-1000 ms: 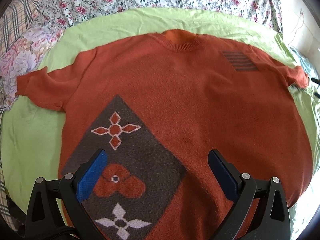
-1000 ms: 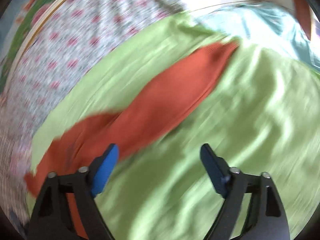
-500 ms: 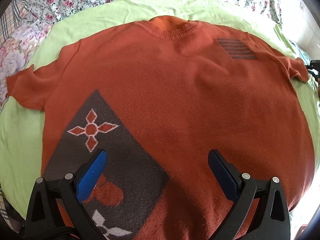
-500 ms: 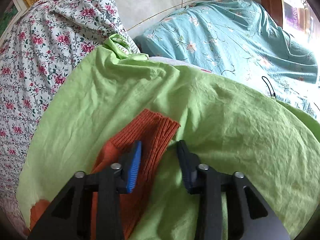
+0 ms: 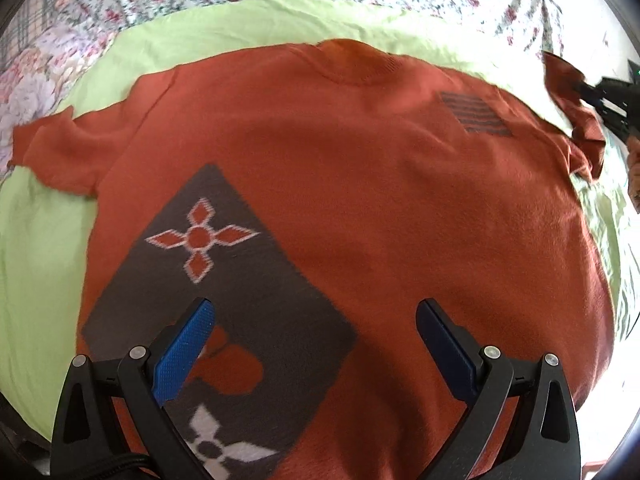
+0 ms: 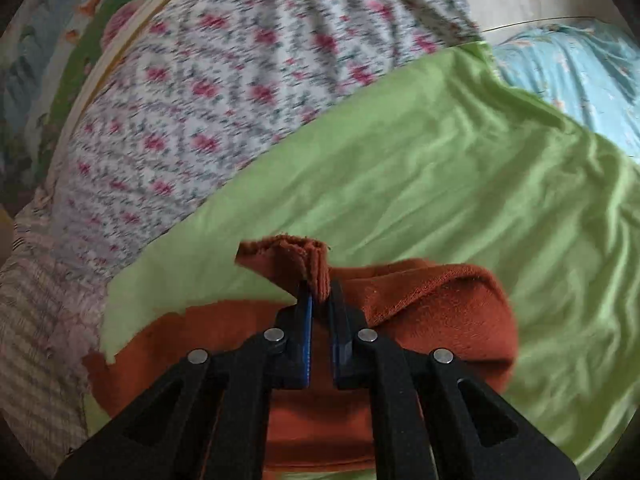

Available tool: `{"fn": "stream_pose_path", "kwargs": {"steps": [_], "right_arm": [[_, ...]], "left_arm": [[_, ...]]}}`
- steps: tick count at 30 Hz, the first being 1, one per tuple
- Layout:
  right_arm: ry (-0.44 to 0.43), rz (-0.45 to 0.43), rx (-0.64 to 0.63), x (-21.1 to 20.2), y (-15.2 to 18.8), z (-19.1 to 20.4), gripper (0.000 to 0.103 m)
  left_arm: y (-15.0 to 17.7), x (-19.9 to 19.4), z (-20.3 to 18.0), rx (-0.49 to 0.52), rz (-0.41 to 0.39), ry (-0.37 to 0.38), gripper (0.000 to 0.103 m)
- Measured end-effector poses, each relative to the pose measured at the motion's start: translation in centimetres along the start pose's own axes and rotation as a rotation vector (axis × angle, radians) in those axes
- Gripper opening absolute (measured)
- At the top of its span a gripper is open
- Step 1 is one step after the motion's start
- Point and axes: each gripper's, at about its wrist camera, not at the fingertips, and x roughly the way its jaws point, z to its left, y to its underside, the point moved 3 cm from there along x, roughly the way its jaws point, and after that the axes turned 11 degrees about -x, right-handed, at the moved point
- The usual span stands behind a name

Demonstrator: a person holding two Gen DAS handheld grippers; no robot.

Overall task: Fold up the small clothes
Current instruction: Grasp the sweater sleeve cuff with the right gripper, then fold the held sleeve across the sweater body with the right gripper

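Garment: orange knit sweater (image 5: 360, 184), spread face up on the green sheet (image 5: 40, 264), filling the middle of the left wrist view; neckline toward the top of the frame, grey diamond panel at lower left.

Right gripper (image 6: 319, 300): jaws just closed, clenched on the sleeve cuff (image 6: 310, 258); cuff bunched and standing up between the pads at centre frame, rest of the sleeve rucked below and to the right. Same grip visible at the far right edge of the left wrist view.

Left gripper (image 5: 314, 320): released, jaws wide apart, hanging over the lower half of the sweater at bottom centre; nothing between the pads; contact with the knit not clear.

Other sleeve (image 5: 56, 152): lying flat at the left edge of the frame, untouched.

Surroundings: floral bedding (image 6: 224, 92) across the top left, light blue cover (image 6: 580, 76) at upper right.

Step, as judged: first sleeve fold, cuff to be carried inward over the body.

Risk, slip: only the cuff's edge pinched, so a quick pull likely to free it.

Risk, drag: body unpinned, so the whole sweater likely to slide or skew with the sleeve.

Risk, crease: bunched cuff likely to land twisted, leaving a lumpy fold.

Risk, sheet: loose green sheet prone to wrinkling under the moving knit.
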Motion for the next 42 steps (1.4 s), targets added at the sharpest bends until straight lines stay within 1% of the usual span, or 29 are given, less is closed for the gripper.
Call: {"fn": "stream_pose_path", "kwargs": {"steps": [2,4,10,13,15,17,19,22,26,28,30,35,37,39,41,42], "right_arm": [[-0.112,0.037,-0.021,2.0,0.9,5.5,0.008],[-0.199,0.080,-0.039,4.1,2.2,10.6,0.008],[-0.401,0.214,-0.079,10.0,8.3,24.1,0.008],[-0.467,0.277,-0.108,12.5,11.2,29.5,0.008],[-0.494,0.314,-0.124,13.9,13.0,32.1,0.008],[-0.542,0.360,-0.114,15.6,14.4,34.2,0.008],[-0.564,0.386,-0.122,16.6,15.8,35.5,0.008],[-0.566,0.422,-0.130,17.6,17.3,36.3,0.008],[-0.564,0.461,-0.108,18.6,18.3,35.7,0.014],[-0.558,0.476,-0.086,18.7,18.3,34.7,0.033],[-0.546,0.450,-0.086,18.2,17.8,34.1,0.041],[-0.507,0.366,-0.078,15.2,16.0,30.9,0.041],[-0.483,0.338,-0.065,13.3,16.0,29.5,0.041],[-0.471,0.320,-0.053,11.8,16.1,28.3,0.041],[-0.447,0.304,-0.048,10.3,16.4,27.1,0.042],[-0.433,0.296,-0.046,9.7,16.5,26.5,0.042]], "left_arm": [[0.0,-0.4,1.0,-0.030,-0.005,0.009,0.101],[0.0,-0.7,2.3,-0.067,-0.011,0.022,0.101],[0.0,-1.2,5.5,-0.153,-0.016,0.046,0.101],[-0.1,-1.5,7.0,-0.186,-0.028,0.050,0.101],[0.0,-2.1,8.1,-0.204,-0.038,0.053,0.101],[-0.5,-2.1,9.0,-0.226,-0.046,0.058,0.101],[-0.7,-2.2,10.0,-0.246,-0.049,0.068,0.101],[-1.6,-1.9,10.9,-0.264,-0.053,0.081,0.101],[-3.5,-1.1,10.6,-0.258,-0.063,0.104,0.101],[-4.9,-0.4,10.1,-0.241,-0.072,0.112,0.101],[-6.5,0.6,9.6,-0.232,-0.067,0.133,0.101],[-10.6,4.6,8.7,-0.235,-0.021,0.183,0.101],[-12.1,6.5,8.5,-0.246,-0.002,0.188,0.101],[-13.2,7.2,8.4,-0.241,-0.014,0.183,0.100],[-14.4,7.7,7.9,-0.223,-0.039,0.183,0.094],[-14.8,7.9,7.6,-0.217,-0.044,0.188,0.076]]}}
